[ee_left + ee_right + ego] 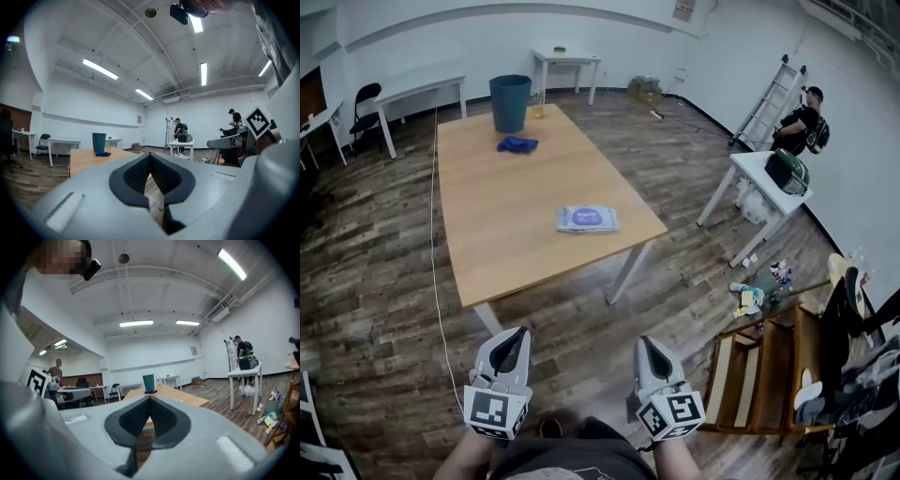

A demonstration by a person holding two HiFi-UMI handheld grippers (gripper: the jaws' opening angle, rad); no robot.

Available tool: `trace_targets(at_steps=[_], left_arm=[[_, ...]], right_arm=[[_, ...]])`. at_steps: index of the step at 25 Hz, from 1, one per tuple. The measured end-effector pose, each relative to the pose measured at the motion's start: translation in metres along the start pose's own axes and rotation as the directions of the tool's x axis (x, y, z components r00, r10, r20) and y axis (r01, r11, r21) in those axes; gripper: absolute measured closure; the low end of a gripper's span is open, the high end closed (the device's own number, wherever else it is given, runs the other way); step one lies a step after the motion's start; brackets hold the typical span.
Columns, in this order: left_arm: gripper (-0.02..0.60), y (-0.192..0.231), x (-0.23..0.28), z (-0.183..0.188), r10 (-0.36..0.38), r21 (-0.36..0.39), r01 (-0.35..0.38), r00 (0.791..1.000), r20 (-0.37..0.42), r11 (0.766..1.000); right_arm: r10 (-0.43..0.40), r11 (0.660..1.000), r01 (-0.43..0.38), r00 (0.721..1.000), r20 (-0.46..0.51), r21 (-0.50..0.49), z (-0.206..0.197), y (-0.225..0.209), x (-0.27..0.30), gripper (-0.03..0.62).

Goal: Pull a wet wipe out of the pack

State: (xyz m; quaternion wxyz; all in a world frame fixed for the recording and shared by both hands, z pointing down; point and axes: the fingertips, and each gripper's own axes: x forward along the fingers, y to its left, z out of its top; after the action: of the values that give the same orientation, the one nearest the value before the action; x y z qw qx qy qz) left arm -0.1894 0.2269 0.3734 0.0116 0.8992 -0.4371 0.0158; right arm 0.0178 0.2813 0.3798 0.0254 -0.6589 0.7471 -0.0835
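The wet wipe pack (588,218) lies flat on the wooden table (492,246), near its right edge, and the print on its purple label is too small to read. Bare tabletop surrounds it; a teal bin (510,102) and blue cloth (517,144) sit at the far end. The left gripper (517,335) and right gripper (649,344) hang well short of the table, jaws together, empty.

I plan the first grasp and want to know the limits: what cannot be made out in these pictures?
- Wet wipe pack, head view: too small to tell whether its flap is open.
- Teal bin, head view: contents too dark and small to see.
- Blue item beside the bin, head view: too small to identify.
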Motion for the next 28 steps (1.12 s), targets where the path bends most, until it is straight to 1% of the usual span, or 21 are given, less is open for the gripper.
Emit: trace_targets(at_steps=[2, 4, 8, 11, 16, 21, 24, 28], left_arm=[[0.563, 0.007, -0.004, -0.004, 0.031, 0.041, -0.031, 1.000, 0.004, 0.999], [0.563, 0.013, -0.007, -0.011, 0.046, 0.080, -0.045, 0.999, -0.006, 0.996], [0.563, 0.013, -0.005, -0.022, 0.053, 0.084, -0.049, 0.998, -0.042, 0.995], [0.563, 0.013, 0.007, -0.029, 0.058, 0.102, -0.051, 0.996, -0.062, 0.993], [0.562, 0.018, 0.033, -0.022, 0.080, 0.104, -0.074, 0.996, -0.049, 0.992], [0.563, 0.020, 0.076, -0.007, 0.099, 0.096, -0.094, 0.994, -0.050, 0.991], [0.562, 0.017, 0.105, -0.012, 0.099, 0.103, -0.093, 0.994, -0.054, 0.990], [0.561, 0.012, 0.146, -0.008, 0.101, 0.103, -0.095, 0.993, -0.056, 0.990]], right_arm=[[0.030, 1.000, -0.030, 0.999, 0.016, 0.010, 0.002, 0.009, -0.002, 0.603], [0.040, 0.999, -0.040, 0.999, 0.015, -0.003, 0.002, 0.016, -0.002, 0.603], [0.034, 0.999, -0.034, 0.999, -0.018, 0.007, -0.011, 0.011, -0.001, 0.602], [0.017, 0.999, -0.017, 1.000, -0.018, 0.029, -0.016, -0.004, 0.008, 0.602], [0.020, 0.997, -0.019, 1.000, -0.004, 0.079, -0.012, -0.030, 0.041, 0.602], [0.029, 0.996, -0.031, 0.999, 0.028, 0.084, 0.000, -0.062, 0.082, 0.602], [0.034, 0.997, -0.036, 0.999, 0.020, 0.073, 0.002, -0.083, 0.103, 0.602], [0.014, 0.998, -0.014, 1.000, 0.000, 0.058, 0.005, -0.115, 0.127, 0.602]])
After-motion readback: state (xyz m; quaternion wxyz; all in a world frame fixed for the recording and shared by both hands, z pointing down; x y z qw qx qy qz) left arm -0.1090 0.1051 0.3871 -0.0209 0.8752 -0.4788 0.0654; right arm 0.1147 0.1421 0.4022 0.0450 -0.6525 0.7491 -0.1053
